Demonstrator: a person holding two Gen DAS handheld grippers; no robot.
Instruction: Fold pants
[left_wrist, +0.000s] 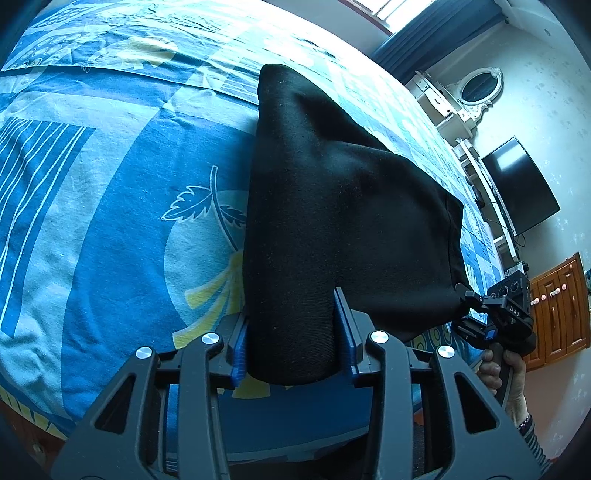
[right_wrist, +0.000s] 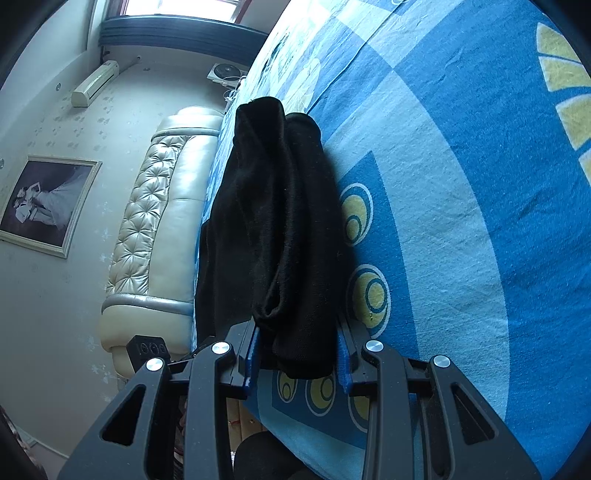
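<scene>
Black pants (left_wrist: 325, 206) sit mid-frame over a bed with a blue patterned sheet (left_wrist: 110, 221). Left hand-held gripper (left_wrist: 291, 354) and right hand-held gripper (right_wrist: 299, 363) each pinch a bunched end. TV (left_wrist: 517, 184) at right edge, cream headboard (right_wrist: 162, 229) at left.

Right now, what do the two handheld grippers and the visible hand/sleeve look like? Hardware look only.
Left gripper: black skeletal linkage arms with triangular cutouts, round silver pivot caps, blue ribbed pads. Right gripper has the same build in its own view; from the left wrist camera its black body shows white "DAS" lettering on a black handle. The hand on it has a dark beaded bracelet and a striped sleeve.
</scene>
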